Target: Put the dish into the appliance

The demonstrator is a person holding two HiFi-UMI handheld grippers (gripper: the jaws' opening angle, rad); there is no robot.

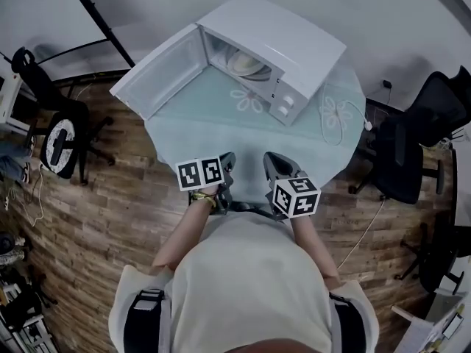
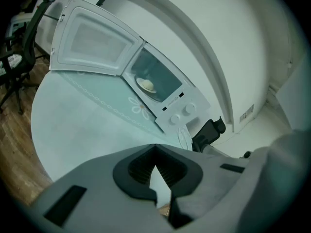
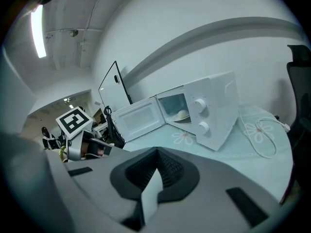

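In the head view, our left gripper and right gripper sit low centre, at the near edge of the pale green round table. At upper centre the cream dish already lies inside the white microwave oven, whose door is swung wide. The left gripper view shows jaws clenched on nothing, and the right gripper view shows the same. We judge only the door remains: push its outer edge slowly with a closed tip, without shifting the oven.
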